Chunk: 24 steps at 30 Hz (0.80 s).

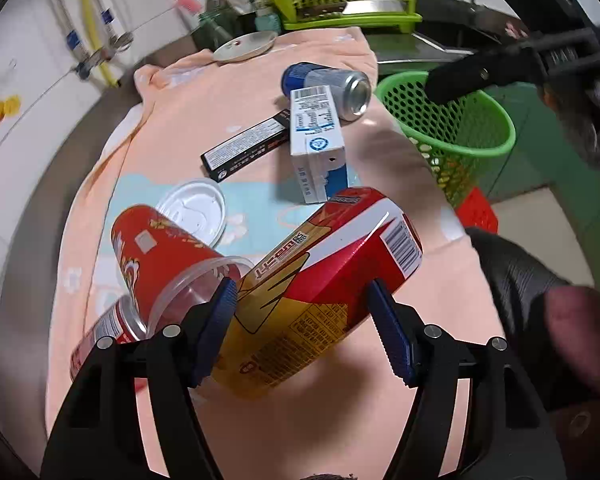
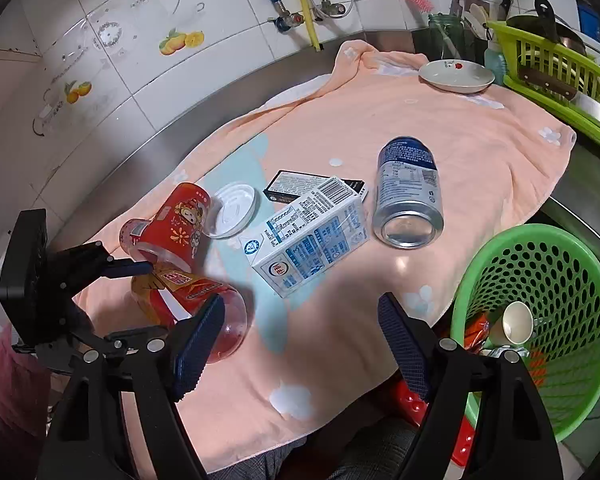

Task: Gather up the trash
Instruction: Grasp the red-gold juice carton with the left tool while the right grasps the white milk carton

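1. Left gripper: I have its blue pads set on either side of the red-and-yellow bottle, which lies on its side at the near left of the peach towel. Both pads look to be touching the label, so I judge the grip closed on the bottle; how firm it is I cannot tell.
2. Right gripper: jaws apart, holding nothing, hovering over the near edge of the towel between the bottle and the green basket.
3. Trash left on the towel: red cup touching the bottle's far-left side, white lid behind it, milk carton, black box, blue can. The basket stands off the right edge, already holding a paper cup.
4. Risk, slip: I grip a smooth round body off its middle, so the long end could swing down and roll out between the pads on lifting.
5. Risk, knock: the red cup rests against the bottle, so lifting may send it rolling left toward the towel's edge.
6. Risk, collision: my path to the basket crosses the right gripper; I should clear it first.
7. Pose: left gripper angled down from the near side; right gripper higher, pointing far across the towel.
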Available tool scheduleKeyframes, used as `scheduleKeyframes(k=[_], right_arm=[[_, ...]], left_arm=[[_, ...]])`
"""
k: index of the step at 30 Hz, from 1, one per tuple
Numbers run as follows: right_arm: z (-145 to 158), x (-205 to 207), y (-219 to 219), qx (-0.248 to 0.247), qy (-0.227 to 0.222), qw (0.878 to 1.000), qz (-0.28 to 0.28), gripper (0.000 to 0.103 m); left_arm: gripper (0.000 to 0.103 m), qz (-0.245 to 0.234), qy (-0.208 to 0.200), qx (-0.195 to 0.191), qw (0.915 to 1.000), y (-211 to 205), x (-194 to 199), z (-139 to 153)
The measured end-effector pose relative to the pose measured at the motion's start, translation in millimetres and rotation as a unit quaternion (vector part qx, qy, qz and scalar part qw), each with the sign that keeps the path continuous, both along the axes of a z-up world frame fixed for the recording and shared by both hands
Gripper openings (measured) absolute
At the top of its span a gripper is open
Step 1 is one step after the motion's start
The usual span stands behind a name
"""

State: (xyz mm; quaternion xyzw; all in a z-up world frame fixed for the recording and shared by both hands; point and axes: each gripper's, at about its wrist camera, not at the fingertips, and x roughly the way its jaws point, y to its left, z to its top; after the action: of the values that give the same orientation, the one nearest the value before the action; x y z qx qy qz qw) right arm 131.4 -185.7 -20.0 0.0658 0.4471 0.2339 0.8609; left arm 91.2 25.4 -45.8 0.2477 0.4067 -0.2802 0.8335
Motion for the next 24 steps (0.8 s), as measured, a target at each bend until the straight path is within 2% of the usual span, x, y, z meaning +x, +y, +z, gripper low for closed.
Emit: scheduleKeyframes(k=[4,10,18,24], right_arm=[[-3,1,-1,0.003,0.009,1.0,0.004,0.076],[-3,5,5,0.005,0.019,1.0,0.01,0.076],[3,26,27,0.025,0.048,0.998,0.014,0.076],[-7,66,44,0.048,0.106,0.993,-0.031,0.076]], left_arm=[[0.068,-0.024,-0.003,0.019,0.9995,-4,-4,-1],[0.07,-0.059,-0.034,0.076,0.9948,-13,-15,-8],[0.074,-0.061,-0.052,0.087,0.993,-16,-18,-11],[0.075,-0.055,-0.055,0.082,0.9936,-16,-18,-11]])
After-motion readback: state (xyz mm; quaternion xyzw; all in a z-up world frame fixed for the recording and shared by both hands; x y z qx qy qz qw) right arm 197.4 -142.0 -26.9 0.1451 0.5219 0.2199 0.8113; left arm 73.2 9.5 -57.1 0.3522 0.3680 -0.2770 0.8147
